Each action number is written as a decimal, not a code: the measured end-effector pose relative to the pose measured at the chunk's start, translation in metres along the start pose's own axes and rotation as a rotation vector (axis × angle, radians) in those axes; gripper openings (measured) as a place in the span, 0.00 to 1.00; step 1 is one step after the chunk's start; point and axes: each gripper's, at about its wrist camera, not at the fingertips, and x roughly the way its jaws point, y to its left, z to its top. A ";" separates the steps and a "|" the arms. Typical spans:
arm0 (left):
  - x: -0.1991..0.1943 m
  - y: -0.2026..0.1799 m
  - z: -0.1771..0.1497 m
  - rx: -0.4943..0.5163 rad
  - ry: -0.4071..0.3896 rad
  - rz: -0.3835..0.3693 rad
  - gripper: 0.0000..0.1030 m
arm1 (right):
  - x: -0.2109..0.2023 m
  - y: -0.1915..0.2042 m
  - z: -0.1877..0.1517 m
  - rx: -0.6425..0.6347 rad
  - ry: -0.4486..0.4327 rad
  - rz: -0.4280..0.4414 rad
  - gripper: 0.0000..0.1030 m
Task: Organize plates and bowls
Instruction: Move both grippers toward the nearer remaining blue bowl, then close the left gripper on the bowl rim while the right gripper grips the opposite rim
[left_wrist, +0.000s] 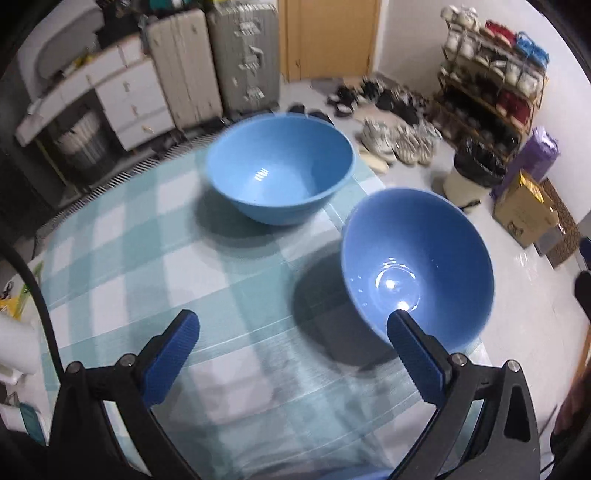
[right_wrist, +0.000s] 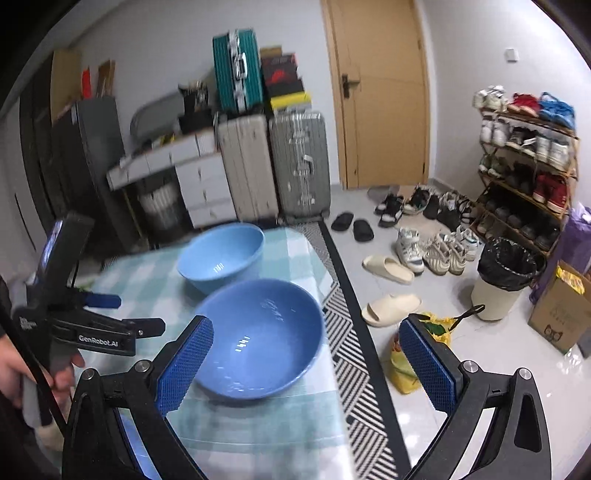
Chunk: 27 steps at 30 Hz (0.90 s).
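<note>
Two blue bowls stand on the checked tablecloth (left_wrist: 122, 236). The near bowl (left_wrist: 417, 266), a deeper glossy blue, sits at lower right of the left wrist view, close to the table's right edge, with a bright glare spot in its bottom. The far bowl (left_wrist: 279, 166), paler and matte, sits at upper centre, apart from the first, near the table's far edge. Both are upright and hold nothing.

The left gripper (left_wrist: 291, 354) hangs released, jaws spread wide over bare cloth; its right fingertip overlaps the near bowl's front rim, contact unclear. The right gripper (right_wrist: 306, 362) is likewise spread open, its left pad (right_wrist: 184, 369) just beside the near bowl (right_wrist: 258, 336), its right pad over the floor.

Beyond the far bowl (right_wrist: 221, 258), at upper centre, stand suitcases (right_wrist: 299, 166) and a door (right_wrist: 380, 92). Right of the table lie a striped mat (right_wrist: 354, 369), slippers (right_wrist: 389, 306), a trash bin (right_wrist: 502, 280) and a shoe rack (right_wrist: 528, 166).
</note>
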 end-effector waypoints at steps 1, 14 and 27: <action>0.008 -0.005 0.004 0.009 0.014 -0.003 0.99 | 0.012 -0.002 0.002 -0.012 0.023 -0.008 0.99; 0.069 -0.023 0.020 -0.041 0.143 -0.013 0.83 | 0.140 -0.017 0.009 -0.068 0.283 -0.027 0.99; 0.079 -0.013 0.005 -0.166 0.230 -0.118 0.22 | 0.170 -0.014 -0.014 0.000 0.438 0.060 0.46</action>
